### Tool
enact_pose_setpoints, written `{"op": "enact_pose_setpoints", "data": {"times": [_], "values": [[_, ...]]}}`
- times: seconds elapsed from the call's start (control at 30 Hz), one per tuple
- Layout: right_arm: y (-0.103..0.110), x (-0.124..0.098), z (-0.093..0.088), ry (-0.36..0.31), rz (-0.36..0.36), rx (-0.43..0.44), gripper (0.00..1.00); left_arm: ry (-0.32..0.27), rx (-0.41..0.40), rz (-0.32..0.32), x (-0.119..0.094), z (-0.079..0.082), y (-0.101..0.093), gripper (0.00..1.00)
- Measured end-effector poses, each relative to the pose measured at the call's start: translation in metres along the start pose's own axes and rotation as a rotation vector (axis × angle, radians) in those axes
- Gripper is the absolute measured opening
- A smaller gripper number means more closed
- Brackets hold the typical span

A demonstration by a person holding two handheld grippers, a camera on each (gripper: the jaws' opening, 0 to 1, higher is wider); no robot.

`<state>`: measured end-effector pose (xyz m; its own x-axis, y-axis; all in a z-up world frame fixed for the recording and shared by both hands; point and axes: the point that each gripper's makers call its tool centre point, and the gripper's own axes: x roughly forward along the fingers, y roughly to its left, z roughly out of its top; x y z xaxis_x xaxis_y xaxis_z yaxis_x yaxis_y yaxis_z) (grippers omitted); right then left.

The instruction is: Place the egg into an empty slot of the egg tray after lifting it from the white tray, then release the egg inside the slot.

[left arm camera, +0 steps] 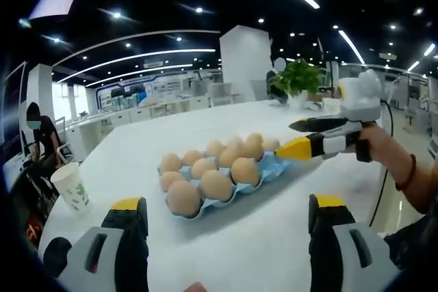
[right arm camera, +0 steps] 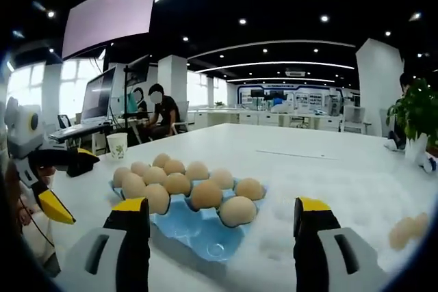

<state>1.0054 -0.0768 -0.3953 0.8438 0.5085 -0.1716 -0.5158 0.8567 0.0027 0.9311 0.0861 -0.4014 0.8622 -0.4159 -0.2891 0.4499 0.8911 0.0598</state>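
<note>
Both the left tongs [left arm camera: 227, 218] and the right tongs [right arm camera: 223, 221] are hanging open, holding nothing, above the white surface [left arm camera: 274, 237]. The blue egg tray [right arm camera: 195, 227], nearly full of eggs, is lying just ahead of them; loose eggs [right arm camera: 408, 230] are resting right of the right tongs.

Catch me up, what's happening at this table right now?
A person holds a tool in each hand over a white table. Both the left tool and the right tool are open and empty, flanking a blue egg tray that is mostly full of brown eggs, with an empty slot near the right tool. A paper cup stands nearby.
</note>
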Motion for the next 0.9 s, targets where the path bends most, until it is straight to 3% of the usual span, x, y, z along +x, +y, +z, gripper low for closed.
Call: {"op": "enact_pose_setpoints", "data": {"times": [0.9], "values": [[-0.062,-0.033,-0.002,0.009,-0.143,0.020,0.89,0.000,0.010,-0.008,0.005,0.004,-0.002,1.00]]}}
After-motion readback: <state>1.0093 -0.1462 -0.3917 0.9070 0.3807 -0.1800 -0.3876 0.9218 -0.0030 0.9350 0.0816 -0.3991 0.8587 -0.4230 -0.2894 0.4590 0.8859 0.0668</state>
